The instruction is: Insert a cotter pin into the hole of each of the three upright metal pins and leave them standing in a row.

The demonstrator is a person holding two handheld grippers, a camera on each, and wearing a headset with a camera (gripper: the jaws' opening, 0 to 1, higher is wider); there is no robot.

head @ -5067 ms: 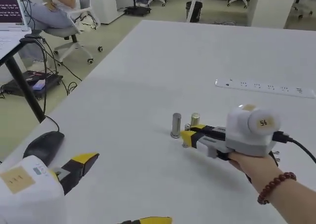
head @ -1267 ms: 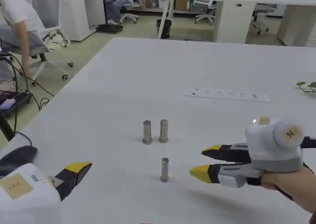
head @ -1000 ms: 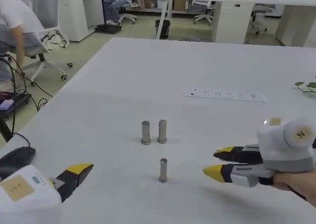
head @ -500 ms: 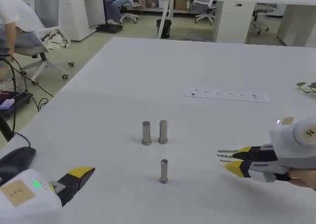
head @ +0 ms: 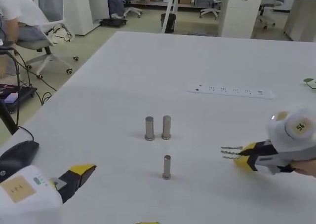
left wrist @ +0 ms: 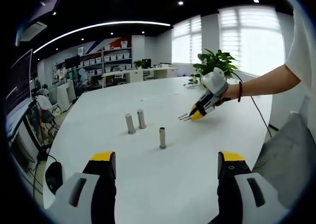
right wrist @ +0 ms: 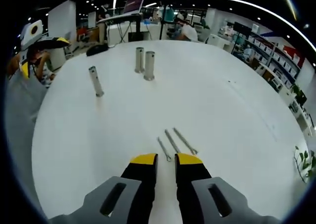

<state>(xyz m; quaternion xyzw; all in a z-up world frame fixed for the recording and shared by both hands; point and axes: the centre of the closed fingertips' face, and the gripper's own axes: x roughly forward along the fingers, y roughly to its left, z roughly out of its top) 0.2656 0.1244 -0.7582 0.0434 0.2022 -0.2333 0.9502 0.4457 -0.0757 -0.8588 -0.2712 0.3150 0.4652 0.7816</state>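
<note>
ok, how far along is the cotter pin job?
Barely begun. Done: three metal pins stand upright, two side by side and one in front, so no row. In hand: the right claw, nearly closed, sits at the near ends of three loose cotter pins; grip unclear. The left claw is open, holding nothing. Left: all three insertions, then lining up.

Bright, even overhead light casts only faint, soft shadows beside the metal pins. Windows blow out white. Both gripper views bend strongly toward their edges; the head view is slightly soft.
</note>
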